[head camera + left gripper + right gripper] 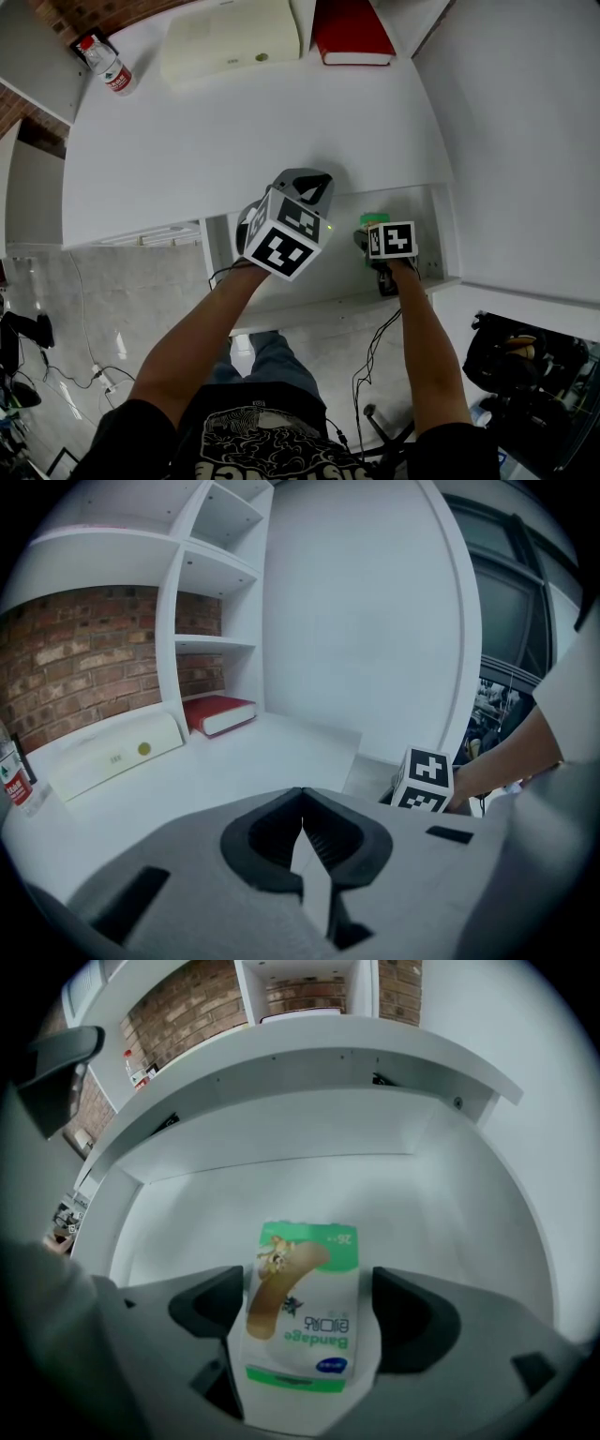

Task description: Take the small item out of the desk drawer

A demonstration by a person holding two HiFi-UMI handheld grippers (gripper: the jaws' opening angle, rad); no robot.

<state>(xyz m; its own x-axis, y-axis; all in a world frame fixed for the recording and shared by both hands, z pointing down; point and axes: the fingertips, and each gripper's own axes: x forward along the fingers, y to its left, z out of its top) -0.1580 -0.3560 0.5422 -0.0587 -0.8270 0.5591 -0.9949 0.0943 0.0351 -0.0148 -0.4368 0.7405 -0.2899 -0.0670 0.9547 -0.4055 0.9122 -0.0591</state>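
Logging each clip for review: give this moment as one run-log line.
phase: grasp in drawer | right gripper: shut on bandage box inside open drawer | left gripper: shut, empty, above desk top

Here's the box (pixel 302 1307), print facing us upside down: "Bandage" in green, a small "26" at its far corner, a line of characters I can't read, and a blue oval logo too small to make out. Black-and-white square markers on the left cube (pixel 284 248) and right cube (pixel 392 239). Bottle (pixel 111 69) on the counter (pixel 234 131): red label, print too tiny
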